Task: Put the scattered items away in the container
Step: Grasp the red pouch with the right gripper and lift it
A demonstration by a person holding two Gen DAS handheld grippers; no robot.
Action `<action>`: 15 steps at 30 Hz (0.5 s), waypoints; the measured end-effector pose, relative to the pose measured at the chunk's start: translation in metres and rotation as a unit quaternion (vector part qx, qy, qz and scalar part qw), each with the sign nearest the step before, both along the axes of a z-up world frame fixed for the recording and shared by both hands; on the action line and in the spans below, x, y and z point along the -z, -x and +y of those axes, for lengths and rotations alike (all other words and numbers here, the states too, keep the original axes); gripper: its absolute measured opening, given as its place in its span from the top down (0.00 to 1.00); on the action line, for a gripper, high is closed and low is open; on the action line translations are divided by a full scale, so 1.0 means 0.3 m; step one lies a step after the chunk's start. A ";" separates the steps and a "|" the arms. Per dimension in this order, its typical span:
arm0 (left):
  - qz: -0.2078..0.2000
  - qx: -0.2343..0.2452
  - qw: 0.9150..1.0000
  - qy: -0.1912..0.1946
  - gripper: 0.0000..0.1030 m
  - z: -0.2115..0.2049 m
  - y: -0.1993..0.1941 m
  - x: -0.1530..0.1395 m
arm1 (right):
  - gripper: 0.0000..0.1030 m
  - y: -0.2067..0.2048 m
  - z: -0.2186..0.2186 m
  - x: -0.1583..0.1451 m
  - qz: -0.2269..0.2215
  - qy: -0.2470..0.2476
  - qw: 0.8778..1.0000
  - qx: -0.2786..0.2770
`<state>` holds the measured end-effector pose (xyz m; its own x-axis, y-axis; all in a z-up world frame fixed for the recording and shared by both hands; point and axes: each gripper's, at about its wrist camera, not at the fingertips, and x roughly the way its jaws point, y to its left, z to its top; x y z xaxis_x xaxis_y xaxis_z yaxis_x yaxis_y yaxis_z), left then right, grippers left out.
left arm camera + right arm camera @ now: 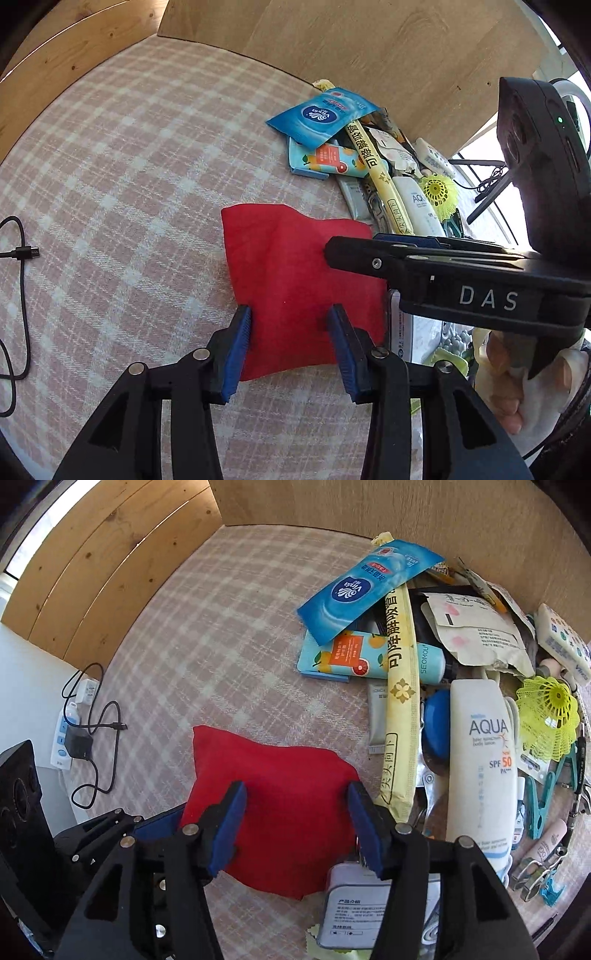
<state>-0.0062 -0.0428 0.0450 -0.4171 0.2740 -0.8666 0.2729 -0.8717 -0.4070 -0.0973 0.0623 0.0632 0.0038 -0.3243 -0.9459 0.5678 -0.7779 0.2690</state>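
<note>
Both grippers, left (288,343) and right (295,823), hang with jaws apart over the red cloth (273,805), apparently about to grasp it, which calls for closing on its edge; beyond it, toiletries (480,760) lie piled.

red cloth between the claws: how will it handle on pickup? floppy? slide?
Likely floppy: the red cloth lies rumpled with soft folds, so it should drape from whichever claw pinches it. Probably light, being thin and flat on the checked cover. A push would likely bunch it rather than slide it. Both the left claw and right claw stand open.
</note>
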 end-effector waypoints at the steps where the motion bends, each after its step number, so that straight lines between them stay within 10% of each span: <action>1: 0.001 0.000 1.000 -0.002 0.61 0.000 -0.006 0.002 | 0.34 0.000 -0.010 0.006 -0.005 -0.003 1.000 -0.012; 6: 0.002 -0.009 1.000 -0.022 0.61 -0.007 -0.040 0.034 | 0.21 -0.021 -0.049 0.038 -0.021 -0.007 0.999 -0.028; 15: 0.024 -0.015 0.999 -0.022 0.61 -0.007 -0.103 -0.046 | 0.25 -0.071 -0.021 -0.004 -0.064 0.060 0.996 0.014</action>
